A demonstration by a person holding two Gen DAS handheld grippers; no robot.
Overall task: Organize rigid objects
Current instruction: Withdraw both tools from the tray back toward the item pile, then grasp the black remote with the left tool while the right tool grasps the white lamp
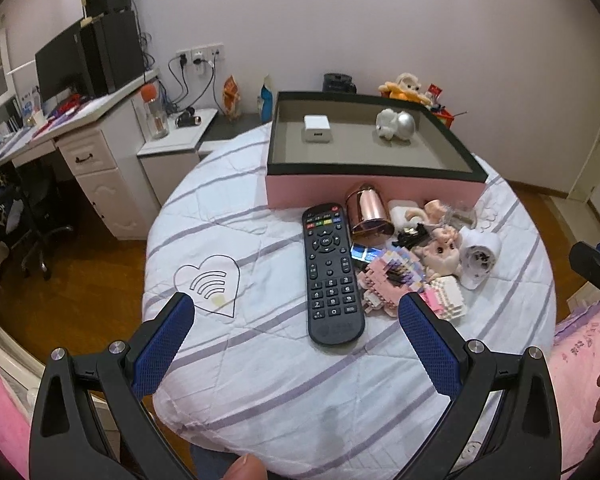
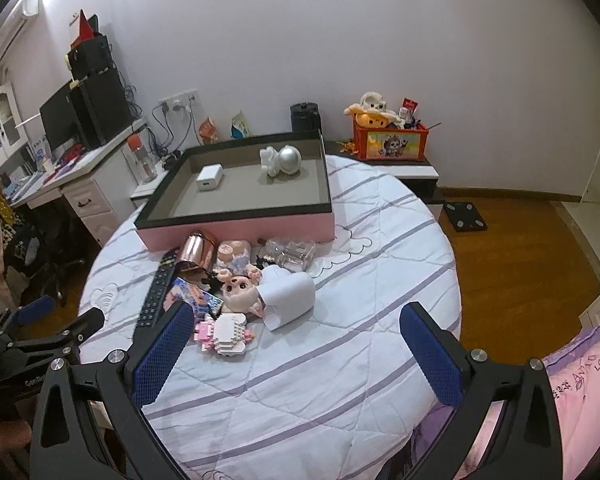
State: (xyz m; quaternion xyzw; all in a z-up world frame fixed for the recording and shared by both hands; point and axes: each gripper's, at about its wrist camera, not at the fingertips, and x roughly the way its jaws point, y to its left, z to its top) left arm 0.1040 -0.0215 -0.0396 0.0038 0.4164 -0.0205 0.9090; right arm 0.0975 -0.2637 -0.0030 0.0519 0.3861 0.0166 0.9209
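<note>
A pink box with a black rim (image 1: 374, 190) (image 2: 236, 230) rests on the bed and holds a white charger (image 1: 317, 129) (image 2: 209, 177) and a white-and-silver figurine (image 1: 396, 124) (image 2: 282, 161). In front of it lie a black remote (image 1: 331, 276) (image 2: 156, 296), a copper cup (image 1: 370, 216) (image 2: 196, 254), a pink pig toy (image 2: 240, 290), a white cylinder (image 2: 290, 300) (image 1: 480, 258) and pink block models (image 1: 388, 280) (image 2: 224, 334). My left gripper (image 1: 296, 310) is open, hovering just short of the remote. Also open, my right gripper (image 2: 296, 318) hangs near the white cylinder.
A white desk with a monitor and speakers (image 1: 76, 68) stands at the left, with an office chair (image 1: 32, 216) beside it. An orange toy box (image 2: 390, 140) sits on a low shelf behind the bed. A pink pillow (image 2: 580, 392) lies at the right. Wooden floor (image 2: 520, 248) surrounds the bed.
</note>
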